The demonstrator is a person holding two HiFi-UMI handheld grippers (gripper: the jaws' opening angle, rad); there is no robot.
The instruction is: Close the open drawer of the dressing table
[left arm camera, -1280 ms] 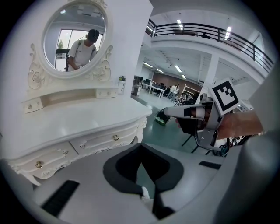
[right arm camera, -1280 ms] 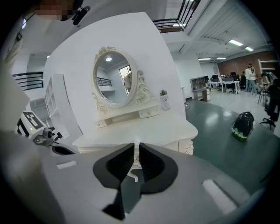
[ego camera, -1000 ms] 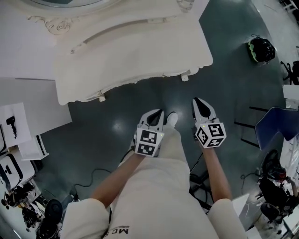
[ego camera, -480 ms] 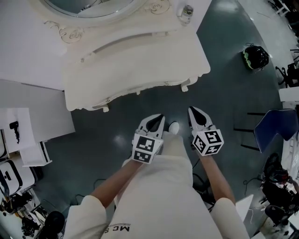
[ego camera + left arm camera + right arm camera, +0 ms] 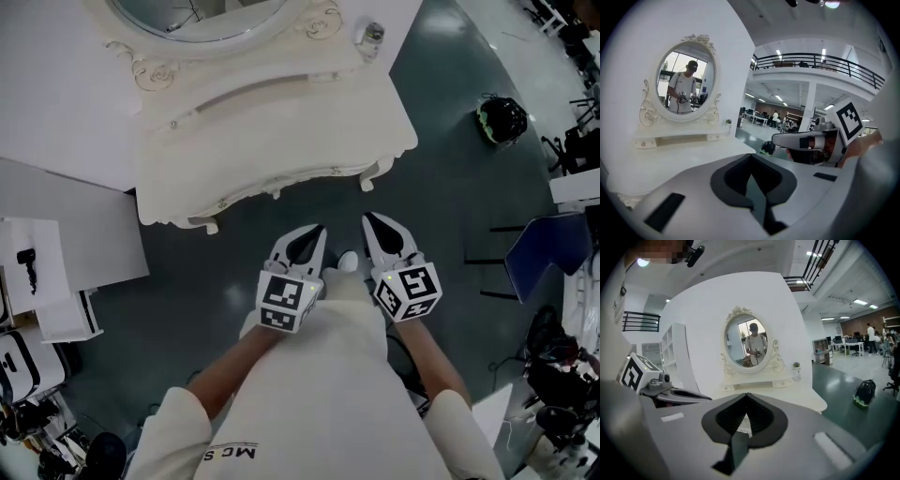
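Seen from above, the cream dressing table (image 5: 281,122) fills the upper centre of the frame. Below it, over dark floor, the left gripper (image 5: 315,232) and right gripper (image 5: 372,221) hover side by side, each with jaws pressed together on nothing

Black helmet (image 5: 502,119), blue chair (image 5: 544,255)

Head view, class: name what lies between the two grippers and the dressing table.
Only bare dark floor separates the left gripper and right gripper from the dressing table. The head view shows that gap with nothing in it.
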